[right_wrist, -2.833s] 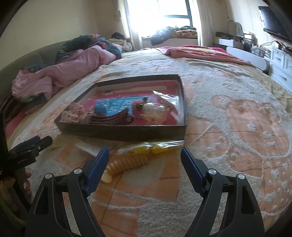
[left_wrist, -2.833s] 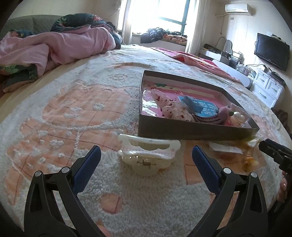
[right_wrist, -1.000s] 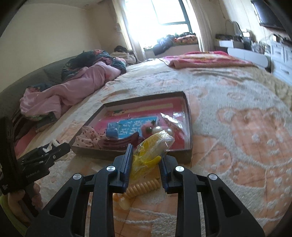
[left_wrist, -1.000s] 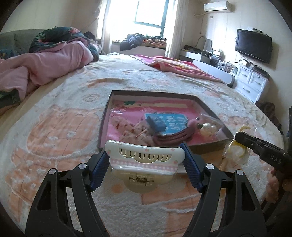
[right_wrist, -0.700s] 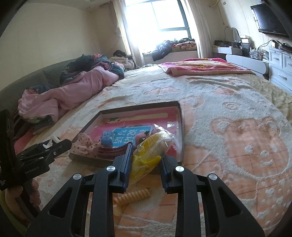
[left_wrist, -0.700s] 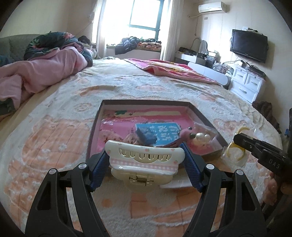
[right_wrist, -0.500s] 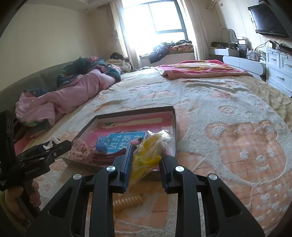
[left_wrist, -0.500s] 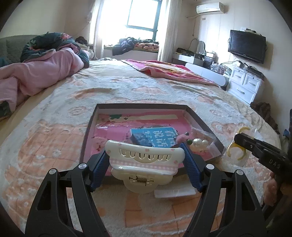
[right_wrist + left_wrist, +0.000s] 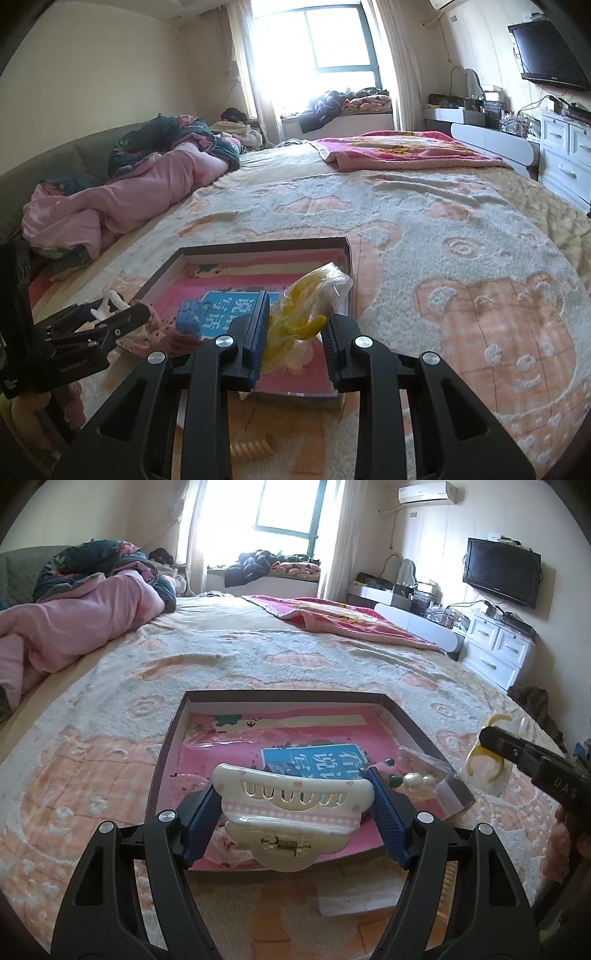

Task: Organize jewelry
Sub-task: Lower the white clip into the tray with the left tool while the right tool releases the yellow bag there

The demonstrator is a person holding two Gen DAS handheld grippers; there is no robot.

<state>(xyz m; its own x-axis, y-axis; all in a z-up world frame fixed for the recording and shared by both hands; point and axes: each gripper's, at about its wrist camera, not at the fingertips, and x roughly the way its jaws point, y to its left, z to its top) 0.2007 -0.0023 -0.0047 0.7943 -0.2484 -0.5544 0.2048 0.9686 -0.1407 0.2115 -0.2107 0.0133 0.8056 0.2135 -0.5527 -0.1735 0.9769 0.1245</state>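
My left gripper (image 9: 291, 808) is shut on a cream hair claw clip (image 9: 291, 805) and holds it above the near edge of a dark shallow box (image 9: 164, 753) with a pink floor. My right gripper (image 9: 295, 325) is shut on a clear bag with a yellow hair clip (image 9: 306, 306) and holds it above the box's right side (image 9: 349, 266). The box holds a blue card (image 9: 314, 760), a bag of pearls (image 9: 417, 779) and a pink spotted scrunchie (image 9: 155, 328). The right gripper with its bag (image 9: 487, 760) shows at the right of the left wrist view.
The box lies on a bed with a cream and peach blanket (image 9: 461, 258). A white slip of paper (image 9: 351, 897) and a yellow ribbed hair piece (image 9: 251, 448) lie on the blanket before the box. A pink quilt (image 9: 62, 627) is heaped at far left.
Both grippers closed on their items, the claw clip and the yellow clip bag, lifted them off the blanket and moved forward over the box.
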